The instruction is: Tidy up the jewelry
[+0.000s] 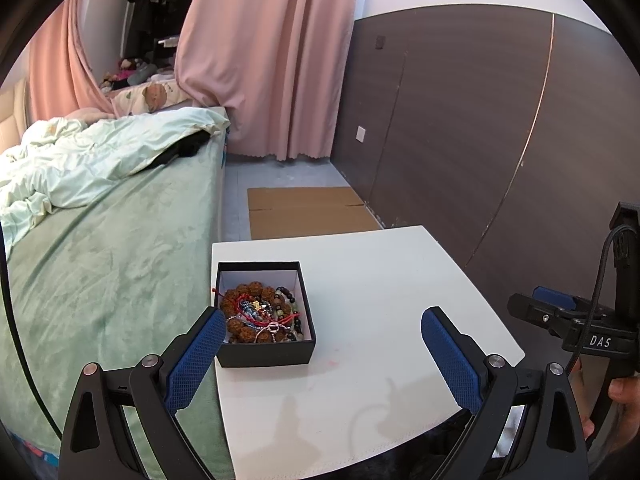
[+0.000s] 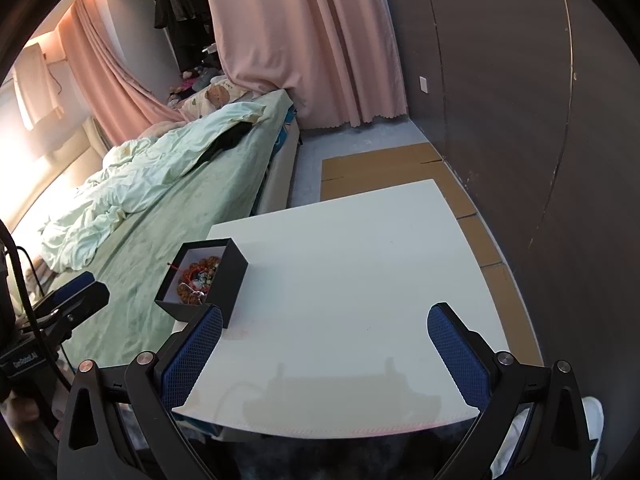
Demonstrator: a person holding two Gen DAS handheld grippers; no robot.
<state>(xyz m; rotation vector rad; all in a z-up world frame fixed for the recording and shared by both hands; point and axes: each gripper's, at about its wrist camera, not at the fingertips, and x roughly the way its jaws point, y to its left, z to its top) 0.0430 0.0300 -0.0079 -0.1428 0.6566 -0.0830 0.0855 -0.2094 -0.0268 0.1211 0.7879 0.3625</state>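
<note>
A black open box sits near the left edge of a white table. It holds a tangle of jewelry: brown bead bracelets, red cords, green and dark beads, a silver chain. My left gripper is open, above the table's front, its left finger just beside the box's front left corner. In the right wrist view the same box stands at the table's left, with jewelry showing inside. My right gripper is open and empty over the table's front.
A bed with a green cover and a rumpled pale quilt lies directly left of the table. Flat cardboard covers the floor beyond it. A dark panelled wall runs along the right; pink curtains hang behind.
</note>
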